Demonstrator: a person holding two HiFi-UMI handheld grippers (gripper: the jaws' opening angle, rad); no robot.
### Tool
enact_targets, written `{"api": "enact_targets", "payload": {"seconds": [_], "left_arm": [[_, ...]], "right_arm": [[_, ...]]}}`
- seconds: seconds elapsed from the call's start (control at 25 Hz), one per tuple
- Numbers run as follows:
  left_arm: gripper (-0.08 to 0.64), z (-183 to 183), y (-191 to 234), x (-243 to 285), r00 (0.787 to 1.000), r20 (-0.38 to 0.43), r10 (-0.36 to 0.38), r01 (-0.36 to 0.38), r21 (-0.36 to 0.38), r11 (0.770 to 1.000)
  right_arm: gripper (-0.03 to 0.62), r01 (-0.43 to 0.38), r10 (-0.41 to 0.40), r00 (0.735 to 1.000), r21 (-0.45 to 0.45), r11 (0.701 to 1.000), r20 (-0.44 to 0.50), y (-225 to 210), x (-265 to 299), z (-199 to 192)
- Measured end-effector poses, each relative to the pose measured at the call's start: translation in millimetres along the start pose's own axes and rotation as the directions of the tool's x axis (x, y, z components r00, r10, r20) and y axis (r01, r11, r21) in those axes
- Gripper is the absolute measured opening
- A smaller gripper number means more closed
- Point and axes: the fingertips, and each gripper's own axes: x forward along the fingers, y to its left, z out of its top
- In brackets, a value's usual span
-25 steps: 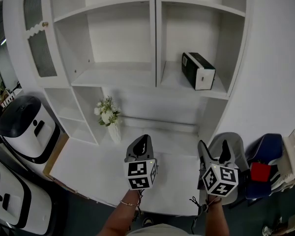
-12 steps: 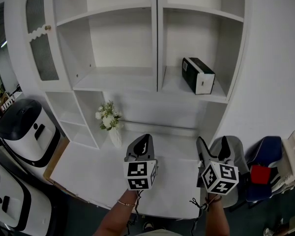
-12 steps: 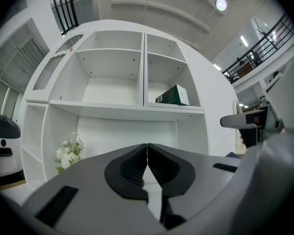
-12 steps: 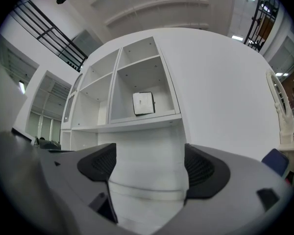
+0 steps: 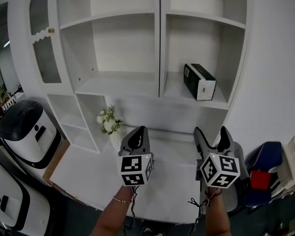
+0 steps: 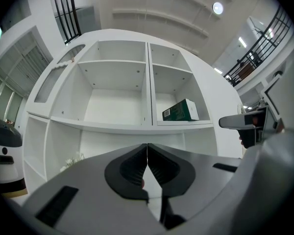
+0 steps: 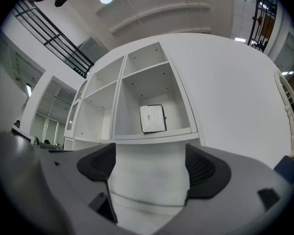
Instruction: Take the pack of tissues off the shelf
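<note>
The pack of tissues (image 5: 200, 81) is a dark box with a white end, lying on the right-hand shelf (image 5: 179, 93) of the white unit. It also shows as a green-sided pack of tissues (image 6: 181, 110) in the left gripper view and, white end on, as a pack of tissues (image 7: 153, 118) straight ahead in the right gripper view. My right gripper (image 5: 212, 135) is open and empty, below and in front of the pack, well short of it. My left gripper (image 5: 136, 137) is shut with nothing in it, lower left of the pack.
A white desk top (image 5: 167, 191) lies under both grippers. A small vase of white flowers (image 5: 109, 122) stands at its back left. White and black appliances (image 5: 24, 130) stand at the left. A blue and red object (image 5: 263, 168) sits at the right.
Both grippers have risen slightly and drawn a little closer to the shelf unit. The pack has not moved.
</note>
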Motion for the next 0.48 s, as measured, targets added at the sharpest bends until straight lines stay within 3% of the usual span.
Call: {"api": "enact_targets", "payload": {"seconds": [0.48], "left_arm": [[0.018,41.7,18.8,16.4,0.997,0.071,0.026,-0.029,0.045,0.999]], "right_arm": [[0.442,-0.016,0.016,0.999,-0.032,0.999,0.027,0.9,36.5,35.2]]}}
